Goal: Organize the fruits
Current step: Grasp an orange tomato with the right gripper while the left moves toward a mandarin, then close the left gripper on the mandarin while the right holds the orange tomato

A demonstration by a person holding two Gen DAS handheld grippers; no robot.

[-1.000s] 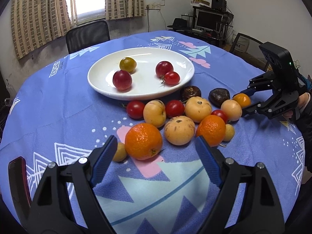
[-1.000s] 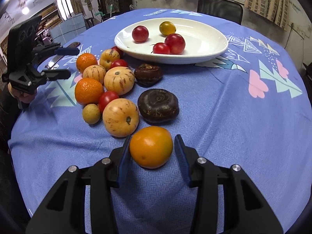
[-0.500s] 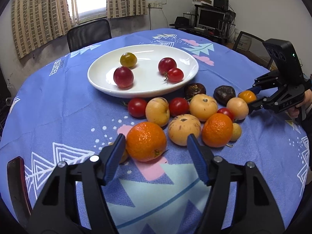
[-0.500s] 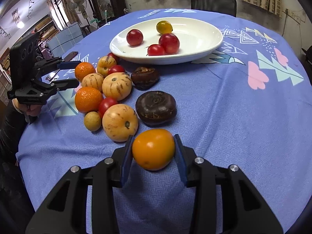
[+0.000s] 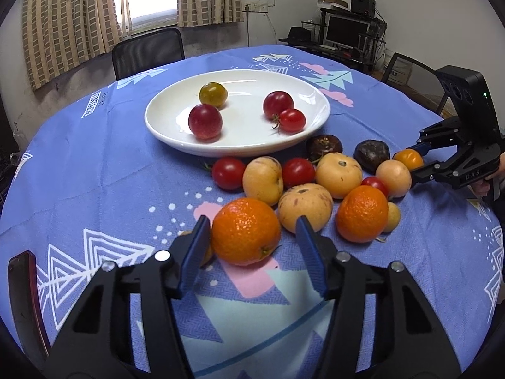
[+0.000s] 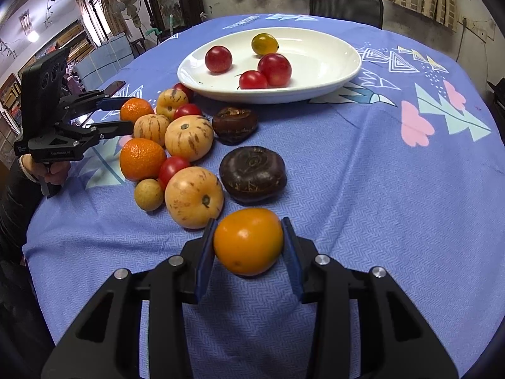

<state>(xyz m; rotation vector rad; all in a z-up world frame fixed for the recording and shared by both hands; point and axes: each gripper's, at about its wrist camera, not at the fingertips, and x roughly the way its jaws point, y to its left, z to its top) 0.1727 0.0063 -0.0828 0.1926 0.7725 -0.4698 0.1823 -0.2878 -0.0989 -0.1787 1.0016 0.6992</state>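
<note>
A large mandarin [image 5: 246, 232] lies on the blue tablecloth between the fingers of my left gripper [image 5: 252, 221]. The left pad touches its side and a gap remains at the right pad, so this gripper is open. My right gripper [image 6: 249, 222] is shut on a smooth orange tomato [image 6: 247, 240], held just above the cloth. In the left wrist view the right gripper [image 5: 410, 161] shows at the far right with that orange tomato [image 5: 408, 159]. The white plate [image 5: 246, 123] holds two red plums, a red tomato and a yellow-green tomato.
Striped yellow melons [image 6: 188, 137], a second mandarin [image 6: 142, 163], red tomatoes [image 5: 228, 173], two dark brown fruits [image 6: 252, 170] and a small longan [image 6: 148, 194] lie in a cluster in front of the plate [image 6: 315, 63]. A black chair [image 5: 148, 51] stands behind the table.
My left gripper has moved forward and narrowed around the large mandarin. My right gripper has shut on the orange tomato and raised it slightly.
</note>
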